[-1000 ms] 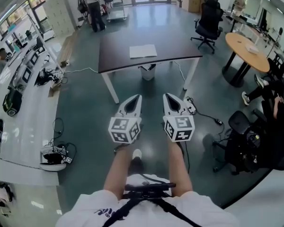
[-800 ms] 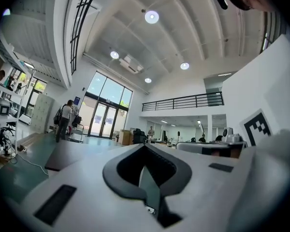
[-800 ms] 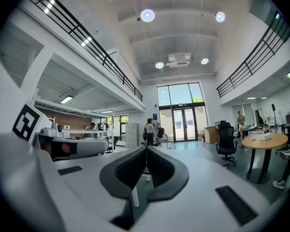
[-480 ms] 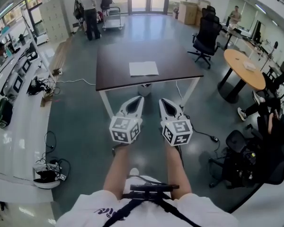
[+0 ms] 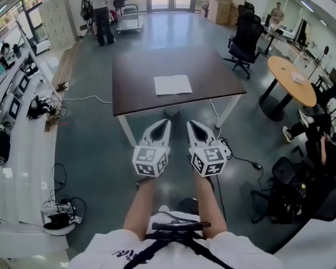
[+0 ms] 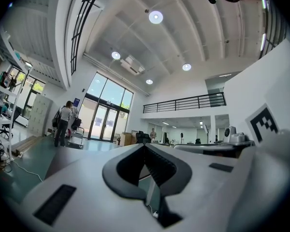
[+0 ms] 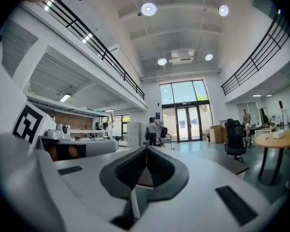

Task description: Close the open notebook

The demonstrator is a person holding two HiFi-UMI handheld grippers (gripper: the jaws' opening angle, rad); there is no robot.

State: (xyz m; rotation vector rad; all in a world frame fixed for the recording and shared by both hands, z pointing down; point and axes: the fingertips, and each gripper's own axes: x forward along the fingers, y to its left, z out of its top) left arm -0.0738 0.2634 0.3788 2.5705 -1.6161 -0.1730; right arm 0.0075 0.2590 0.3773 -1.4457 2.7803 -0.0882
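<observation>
The open notebook [image 5: 173, 84] lies flat, white pages up, in the middle of a dark brown table [image 5: 140, 72] ahead of me in the head view. My left gripper [image 5: 163, 122] and right gripper [image 5: 191, 123] are held side by side, level, pointing at the table's near edge and well short of it. In the left gripper view the left gripper [image 6: 145, 146] has its jaws closed tip to tip with nothing between them. The right gripper [image 7: 146, 149] looks the same in the right gripper view, jaws together and empty. The notebook shows in neither gripper view.
A black office chair [image 5: 245, 32] stands right of the table, beyond it a round wooden table [image 5: 291, 80]. A person [image 5: 99, 7] stands by a cart far back. A white bench [image 5: 11, 167] with gear runs along the left; cables [image 5: 61, 217] lie on the floor.
The table and notebook have come nearer and lower in the head view as I moved toward them. Both grippers stay side by side and shut.
</observation>
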